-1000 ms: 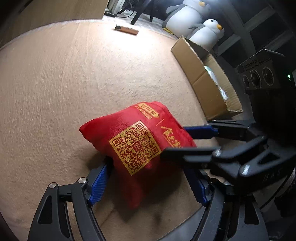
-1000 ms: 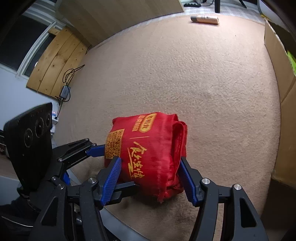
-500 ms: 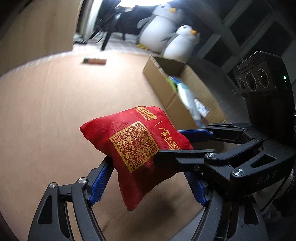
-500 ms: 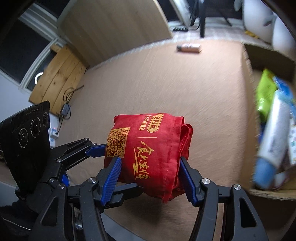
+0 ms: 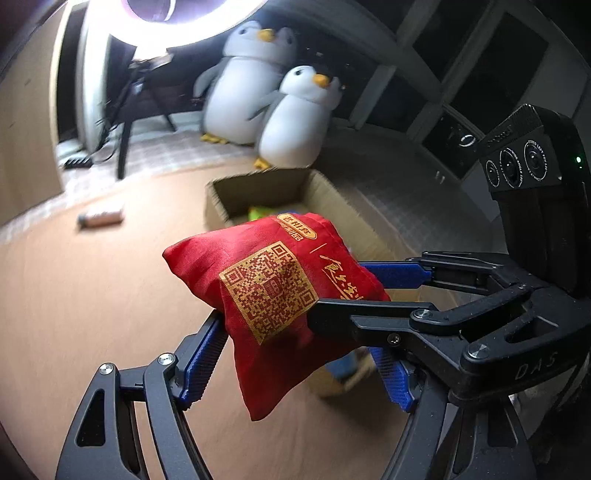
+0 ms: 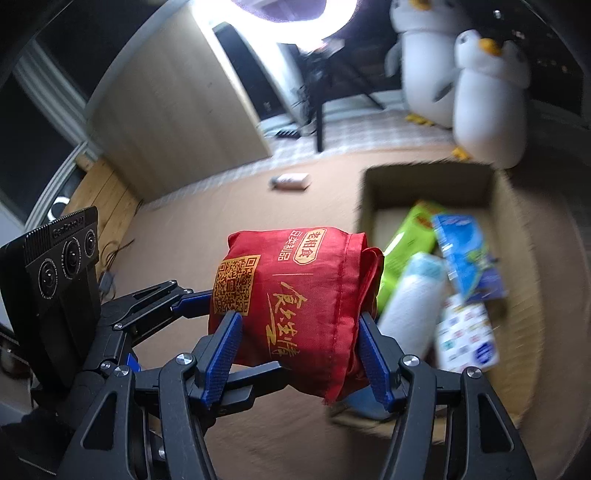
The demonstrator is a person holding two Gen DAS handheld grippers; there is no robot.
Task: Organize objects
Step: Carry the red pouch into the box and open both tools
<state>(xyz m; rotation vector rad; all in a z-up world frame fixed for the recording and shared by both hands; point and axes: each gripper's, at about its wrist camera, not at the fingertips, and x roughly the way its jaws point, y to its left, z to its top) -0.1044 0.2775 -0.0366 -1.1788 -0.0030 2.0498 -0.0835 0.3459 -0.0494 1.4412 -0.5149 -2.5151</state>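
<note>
Just the background stuff in the room

Two plush penguins sit at the upper middle, a glaring ring light on its tripod upper left, a wooden panel leaning on the left, dark windows upper right.

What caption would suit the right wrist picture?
Two grippers hold a red fabric pouch with gold print beside an open cardboard box of packets.

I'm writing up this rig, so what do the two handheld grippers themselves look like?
Both the left gripper and the right gripper have black linkage frames with silver screws and ribbed blue finger pads. Each carries a black three-lens camera block; "DAS" is embossed on the right one.
</note>
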